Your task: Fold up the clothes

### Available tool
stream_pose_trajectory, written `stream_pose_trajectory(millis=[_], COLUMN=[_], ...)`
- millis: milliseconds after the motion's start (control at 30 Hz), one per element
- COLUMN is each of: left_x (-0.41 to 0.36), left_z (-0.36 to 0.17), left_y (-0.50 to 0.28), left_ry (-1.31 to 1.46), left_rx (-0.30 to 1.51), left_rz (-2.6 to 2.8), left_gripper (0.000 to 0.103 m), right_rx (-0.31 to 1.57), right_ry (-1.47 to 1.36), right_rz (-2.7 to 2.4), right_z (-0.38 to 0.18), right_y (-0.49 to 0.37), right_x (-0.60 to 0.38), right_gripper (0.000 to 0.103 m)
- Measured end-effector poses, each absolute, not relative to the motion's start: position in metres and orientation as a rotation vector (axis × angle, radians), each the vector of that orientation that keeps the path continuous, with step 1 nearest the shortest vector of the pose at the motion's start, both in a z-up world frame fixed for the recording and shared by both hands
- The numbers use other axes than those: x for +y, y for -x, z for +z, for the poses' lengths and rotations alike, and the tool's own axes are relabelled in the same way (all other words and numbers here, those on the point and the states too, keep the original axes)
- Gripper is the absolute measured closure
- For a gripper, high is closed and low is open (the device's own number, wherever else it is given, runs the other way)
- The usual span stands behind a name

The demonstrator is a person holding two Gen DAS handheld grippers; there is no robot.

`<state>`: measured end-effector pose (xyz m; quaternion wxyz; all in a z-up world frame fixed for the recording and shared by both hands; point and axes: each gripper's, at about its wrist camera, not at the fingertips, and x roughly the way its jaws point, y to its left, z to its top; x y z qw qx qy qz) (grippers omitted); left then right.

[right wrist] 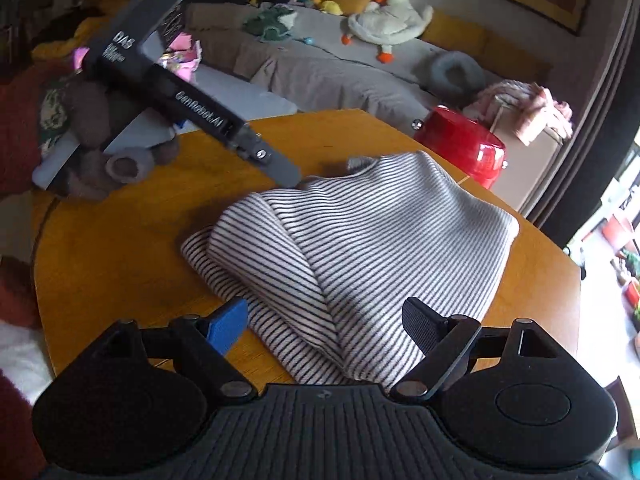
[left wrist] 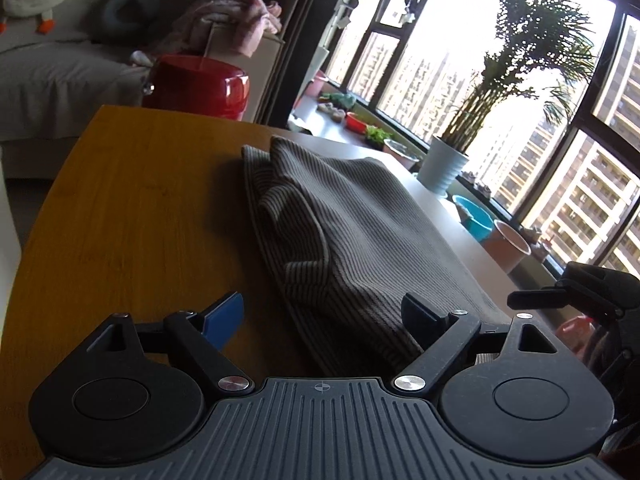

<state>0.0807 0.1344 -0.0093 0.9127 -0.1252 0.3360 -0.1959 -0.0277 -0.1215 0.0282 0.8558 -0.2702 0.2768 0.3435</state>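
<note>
A striped knit garment [left wrist: 340,232] lies loosely bunched and partly folded on the round wooden table [left wrist: 140,200]. It also shows in the right wrist view [right wrist: 360,248] on the table [right wrist: 120,260]. My left gripper [left wrist: 320,316] is open, its fingers straddling the garment's near edge, holding nothing. My right gripper [right wrist: 324,320] is open over the garment's near edge, empty. The left gripper's body shows in the right wrist view [right wrist: 192,108], its tip near the garment's far collar edge. Part of the right gripper [left wrist: 580,296] shows at the right edge.
A red glossy stool [left wrist: 200,80] stands beyond the table, also seen from the right wrist [right wrist: 464,144]. A grey sofa [right wrist: 340,64] with plush toys is behind. A windowsill with a potted palm [left wrist: 444,164] and bowls runs along the right.
</note>
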Motion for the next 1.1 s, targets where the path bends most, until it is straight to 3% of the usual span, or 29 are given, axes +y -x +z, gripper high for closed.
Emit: stream_pose_trajectory(millis=[333, 367, 400, 433, 467, 800, 1100], left_x=[0.148, 0.147, 0.147, 0.147, 0.148, 0.145, 0.092], left_z=[-0.005, -0.004, -0.004, -0.003, -0.003, 0.003, 0.000], left_y=[-0.080, -0.080, -0.080, -0.079, -0.079, -0.055, -0.017], left_ry=[0.252, 0.249, 0.247, 0.245, 0.243, 0.126, -0.293], left_rx=[0.693, 0.694, 0.694, 0.693, 0.693, 0.648, 0.574], left_rz=[-0.310, -0.311, -0.311, -0.311, -0.310, -0.395, -0.563], left_gripper=[0.008, 0.008, 0.008, 0.008, 0.008, 0.007, 0.004], right_rx=[0.483, 0.482, 0.487, 0.493, 0.498, 0.793, 0.859], right_ry=[0.799, 0.789, 0.771, 0.753, 0.735, 0.052, -0.187], right_rz=[0.780, 0.776, 0.772, 0.769, 0.765, 0.761, 0.784], right_z=[0.009, 0.007, 0.007, 0.006, 0.006, 0.021, 0.014], right_y=[0.046, 0.045, 0.042, 0.040, 0.037, -0.024, -0.044], right_x=[-0.094, -0.092, -0.090, -0.089, -0.087, -0.136, -0.165], right_gripper=[0.013, 0.016, 0.029, 0.036, 0.038, 0.045, 0.045])
